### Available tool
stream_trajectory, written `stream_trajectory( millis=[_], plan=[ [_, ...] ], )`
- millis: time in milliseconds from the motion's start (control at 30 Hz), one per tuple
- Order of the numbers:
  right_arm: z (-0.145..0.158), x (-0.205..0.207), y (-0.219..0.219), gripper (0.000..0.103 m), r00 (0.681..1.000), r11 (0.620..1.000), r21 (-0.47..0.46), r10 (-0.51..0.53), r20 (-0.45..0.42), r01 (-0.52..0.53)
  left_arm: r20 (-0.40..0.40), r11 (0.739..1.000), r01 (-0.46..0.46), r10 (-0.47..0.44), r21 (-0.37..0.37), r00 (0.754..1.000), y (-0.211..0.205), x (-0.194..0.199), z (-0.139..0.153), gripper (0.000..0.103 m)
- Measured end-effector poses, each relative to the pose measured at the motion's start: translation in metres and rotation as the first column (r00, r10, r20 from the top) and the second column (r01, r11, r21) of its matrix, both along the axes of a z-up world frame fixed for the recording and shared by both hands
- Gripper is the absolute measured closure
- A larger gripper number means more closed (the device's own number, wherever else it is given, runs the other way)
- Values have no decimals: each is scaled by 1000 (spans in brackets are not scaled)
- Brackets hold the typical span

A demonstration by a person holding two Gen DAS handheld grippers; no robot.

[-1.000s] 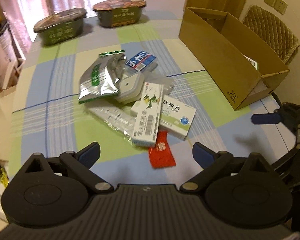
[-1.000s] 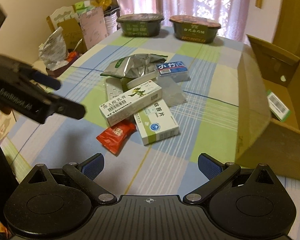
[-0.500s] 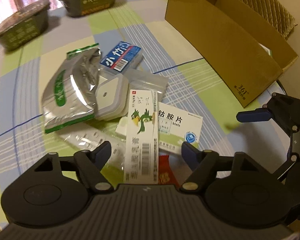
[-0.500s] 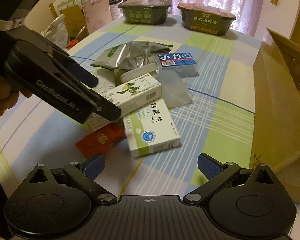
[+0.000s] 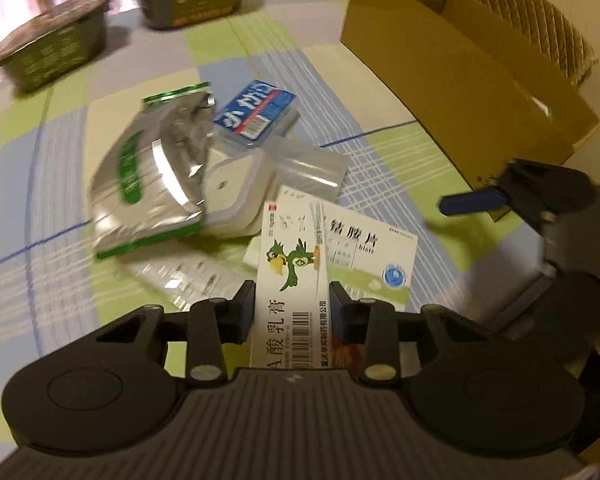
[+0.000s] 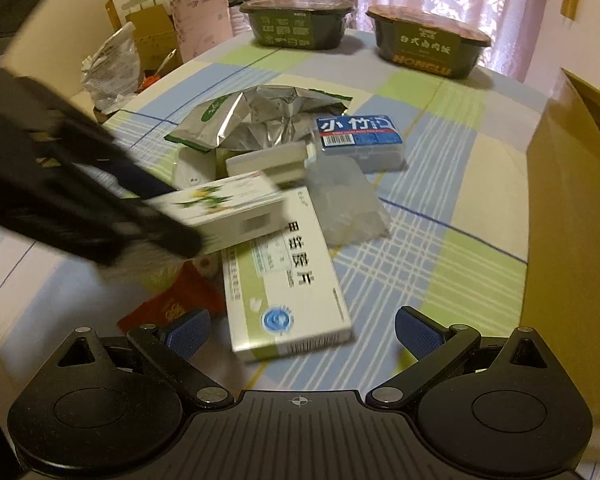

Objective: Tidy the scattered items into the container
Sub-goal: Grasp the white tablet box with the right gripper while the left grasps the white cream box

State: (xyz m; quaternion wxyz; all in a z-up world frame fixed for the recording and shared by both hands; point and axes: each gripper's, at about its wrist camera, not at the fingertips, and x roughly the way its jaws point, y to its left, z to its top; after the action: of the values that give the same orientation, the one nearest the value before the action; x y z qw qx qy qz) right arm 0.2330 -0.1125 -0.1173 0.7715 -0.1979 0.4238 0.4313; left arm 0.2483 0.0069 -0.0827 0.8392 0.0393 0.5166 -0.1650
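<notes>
My left gripper (image 5: 293, 304) is shut on the long white ointment box with a green bird (image 5: 292, 276), whose far end is tilted up off the pile (image 6: 236, 212). Under it lies a white-and-green medicine box (image 6: 284, 284) and a red sachet (image 6: 172, 304). Behind are a silver foil pouch (image 5: 148, 176), a blue-labelled plastic case (image 5: 256, 114), a white lidded case (image 5: 228, 188) and a clear bag (image 6: 348, 208). My right gripper (image 6: 302, 330) stands open just in front of the white-and-green box. The open cardboard box (image 5: 452, 64) sits to the right.
Two dark green instant-meal tubs (image 6: 298, 22) (image 6: 426, 46) stand at the far end of the checked tablecloth (image 6: 432, 264). Clutter of bags and cartons (image 6: 148, 44) lies off the table's left side. A padded chair (image 5: 540, 28) stands behind the cardboard box.
My left gripper moved forward over the ointment box and shut on it, lifting its far end. My right gripper moved closer to the white-and-green box and stayed open.
</notes>
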Motion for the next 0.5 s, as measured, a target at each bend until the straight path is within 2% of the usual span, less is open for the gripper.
stream_trajectory(
  millis=[33,67,100,267,300,500],
  plan=[
    [-2,2,4,0,1000,1000,-4,8,-3,-8,3,1000,-15,15,0,1000,5,-6,3,70],
    [-4,4,8,6,1000,1000,-7,17,-7,-17,4,1000,-31,31,-1,1000,11,-12,5,70],
    [-7,7,13,16,999,999,-15,29,-17,-29,1,999,-48,48,-3,999,16,-18,6,70],
    [-20,15,31,17,997,996,-57,69,-35,-71,-22,996,-85,85,6,996,42,-38,0,70],
    [-22,16,34,27,997,995,-67,73,-41,-75,-30,996,-91,91,9,995,44,-41,-3,70],
    [-17,9,19,27,996,991,-118,50,-74,-58,-79,996,-90,92,24,993,48,-52,-20,70]
  ],
)
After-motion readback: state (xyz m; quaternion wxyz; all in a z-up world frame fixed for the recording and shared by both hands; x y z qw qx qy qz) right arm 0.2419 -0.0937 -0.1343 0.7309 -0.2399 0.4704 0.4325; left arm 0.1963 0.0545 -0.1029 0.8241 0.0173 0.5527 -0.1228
